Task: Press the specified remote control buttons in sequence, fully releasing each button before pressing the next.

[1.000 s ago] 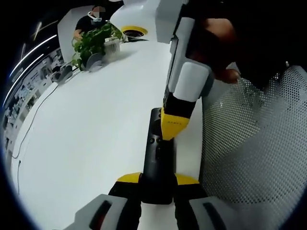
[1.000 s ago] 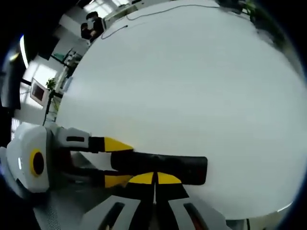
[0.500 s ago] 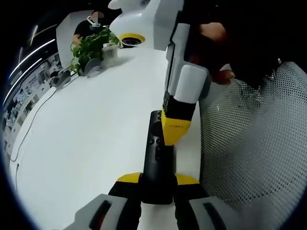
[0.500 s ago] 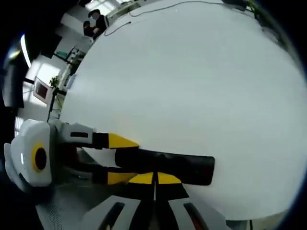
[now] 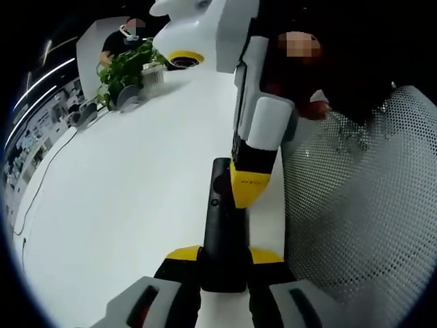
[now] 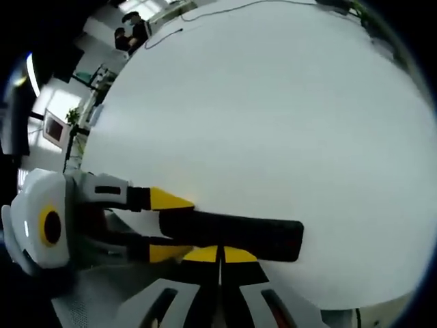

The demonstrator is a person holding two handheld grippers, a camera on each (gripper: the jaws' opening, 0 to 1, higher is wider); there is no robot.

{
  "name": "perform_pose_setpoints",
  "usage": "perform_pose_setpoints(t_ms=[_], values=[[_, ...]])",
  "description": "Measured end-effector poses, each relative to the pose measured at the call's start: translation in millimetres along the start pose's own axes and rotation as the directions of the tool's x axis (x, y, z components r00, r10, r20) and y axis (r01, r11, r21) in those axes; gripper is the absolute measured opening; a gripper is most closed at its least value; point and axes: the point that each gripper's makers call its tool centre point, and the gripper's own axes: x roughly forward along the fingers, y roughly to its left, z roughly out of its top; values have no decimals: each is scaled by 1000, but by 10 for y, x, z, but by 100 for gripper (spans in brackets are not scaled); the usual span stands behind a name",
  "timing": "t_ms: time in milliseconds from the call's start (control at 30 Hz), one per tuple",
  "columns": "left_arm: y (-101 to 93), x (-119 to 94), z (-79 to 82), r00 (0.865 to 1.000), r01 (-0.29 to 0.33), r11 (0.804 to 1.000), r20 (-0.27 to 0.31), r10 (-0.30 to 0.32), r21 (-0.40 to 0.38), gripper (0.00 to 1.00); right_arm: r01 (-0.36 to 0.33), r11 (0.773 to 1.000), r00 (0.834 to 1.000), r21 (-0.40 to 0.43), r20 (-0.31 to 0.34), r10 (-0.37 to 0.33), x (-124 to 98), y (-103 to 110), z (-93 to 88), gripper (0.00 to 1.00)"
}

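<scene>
- Black remote control lies lengthwise on the white tabletop, its near end clamped between the left tongs.
- Yellow-tipped right tongs, pressed together, touch the remote's upper face beside its buttons.
- In the right gripper view, the remote lies crosswise, the left tongs gripping its end; the right tongs sit closed at its edge.

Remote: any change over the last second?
Little. The right claw, shut, has slid slightly along the remote toward the left claw, tips still on its face. The left claw still clamps the remote's end on the white table.
</scene>
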Motion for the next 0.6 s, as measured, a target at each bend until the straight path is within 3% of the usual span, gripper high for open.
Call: perform_pose_setpoints(t_ms=[100, 167, 233, 367, 467, 600], values=[[2, 4, 5, 1000, 5, 1000, 0, -5, 4, 25, 56, 998, 998, -35, -17, -57, 3, 14, 3, 0], [4, 5, 4, 1000, 7, 1000, -2, -7, 8, 25, 63, 998, 998, -24, 13, -63, -3, 8, -7, 0], [4, 9, 5, 1000, 9, 1000, -6, -9, 11, 25, 45, 999, 998, -21, 46, -44, -14, -4, -15, 0], [-8, 6, 5, 1000, 13, 999, -11, -13, 29, 25, 8, 1000, 1000, 7, 19, -8, -13, -7, 6, 0], [-6, -8, -13, 1000, 16, 999, -12, -16, 33, 25, -19, 999, 999, 40, 36, 18, -22, 14, 22, 0], [3, -1, -4, 1000, 22, 999, -9, -22, 33, 25, -74, 997, 990, 19, 123, 71, -61, 107, 181, 0]])
